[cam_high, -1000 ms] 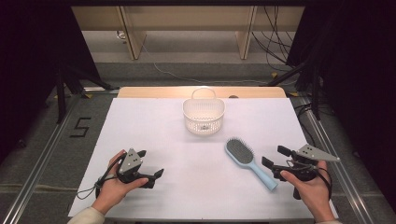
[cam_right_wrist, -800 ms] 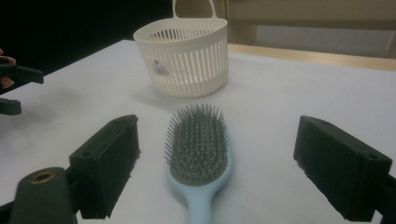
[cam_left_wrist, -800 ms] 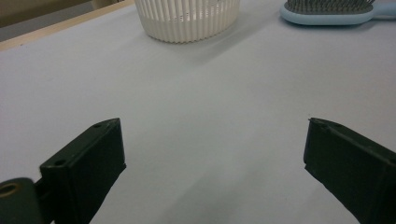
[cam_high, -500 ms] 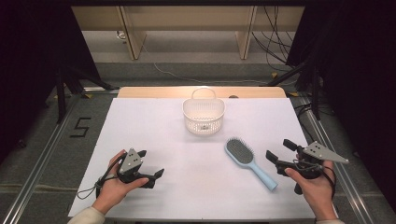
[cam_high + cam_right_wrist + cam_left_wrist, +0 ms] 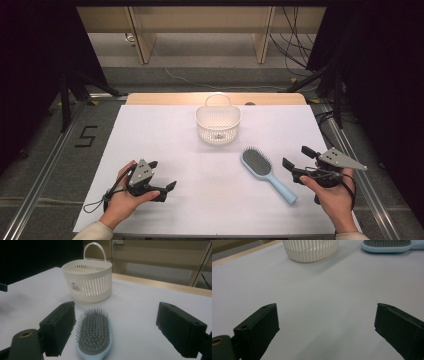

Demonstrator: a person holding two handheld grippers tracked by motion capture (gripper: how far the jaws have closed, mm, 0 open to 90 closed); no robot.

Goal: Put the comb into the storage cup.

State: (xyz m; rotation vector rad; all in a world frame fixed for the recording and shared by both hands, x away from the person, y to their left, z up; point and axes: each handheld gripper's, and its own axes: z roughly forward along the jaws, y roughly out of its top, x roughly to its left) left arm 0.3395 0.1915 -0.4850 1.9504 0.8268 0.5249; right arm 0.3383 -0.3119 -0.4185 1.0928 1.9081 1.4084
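1. Hairbrush, light-blue plastic with an oval grey bristle pad (image 5: 265,172), lay flat on the white counter (image 5: 165,135), bristles up, just left of the right hand-held gripper (image 5: 300,162).
2. Its long axis ran diagonally: head toward the basket, handle toward the near right edge of the counter, close beside the person's right hand (image 5: 332,192).
3. Right hand-held gripper was released, jaws spread wide, nothing between them. In the right gripper view the brush head (image 5: 93,331) sat low and left of centre, next to the left jaw, so the jaws looked along the brush, not across it.
4. Left hand-held gripper (image 5: 162,175) was also released and empty, resting on the near left of the counter, well apart from the brush.
5. Cream slatted plastic basket with a loop handle (image 5: 218,122) stood upright at the far centre, beyond the brush head, not touching it.
6. Judgement: right hand clearly nearer; a grasp would probably need the jaws turned to straddle the handle or head crosswise.
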